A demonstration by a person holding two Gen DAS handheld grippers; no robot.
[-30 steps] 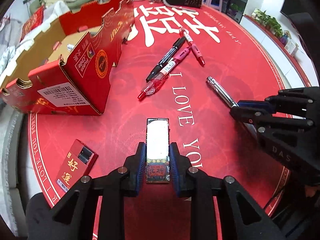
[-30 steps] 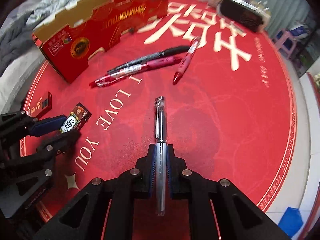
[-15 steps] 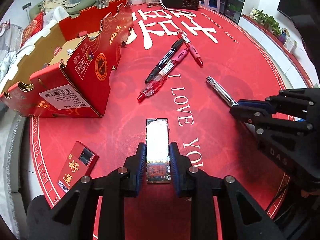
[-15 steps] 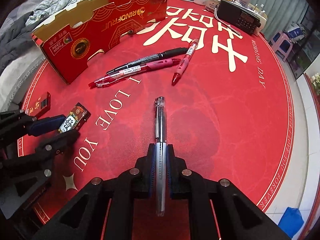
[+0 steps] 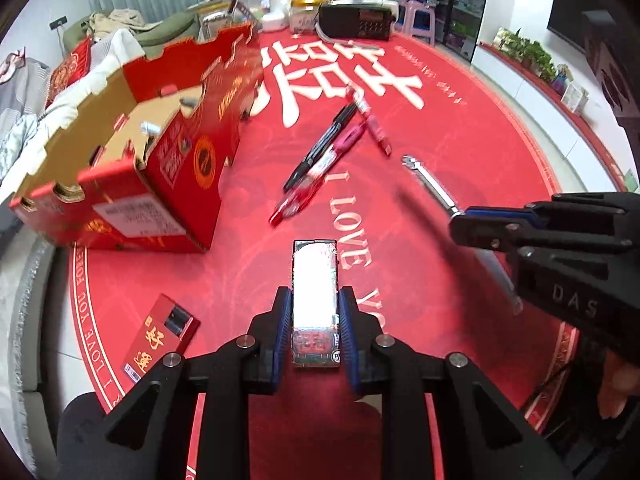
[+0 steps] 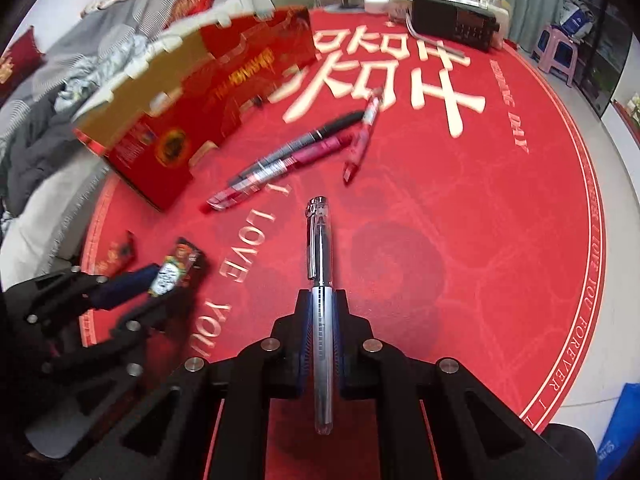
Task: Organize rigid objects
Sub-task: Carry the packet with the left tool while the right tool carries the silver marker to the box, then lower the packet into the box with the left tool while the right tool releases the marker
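- Left wrist view: the left gripper (image 5: 315, 322) is clamped on a small flat pack (image 5: 315, 292), its blue pads against the two long sides, the pack pointing straight ahead and lifted off the red desk (image 5: 460, 128).
- The open red cardboard box (image 5: 132, 152) lies ahead and to the left — judged to be the place to put things, since small items already lie inside. A good carry swings left and clears the scalloped rim before lowering; the near wall is tall, so coming in low would likely catch it.
- A second red pack (image 5: 160, 334) lies on the desk just left of the gripper, and three pens (image 5: 332, 152) lie loose in the middle; both remain to be collected.
- Right wrist view: the right gripper (image 6: 322, 316) is closed narrow on a clear silver-clipped pen (image 6: 320, 280), held near its lower barrel with the clip end sticking far forward.
- With so much of the pen ahead of the grip, the tip would reach the box (image 6: 192, 92) first — keep it level and enter lengthwise along the box.
- The two grippers are near each other; one delivery at a time seems safer.
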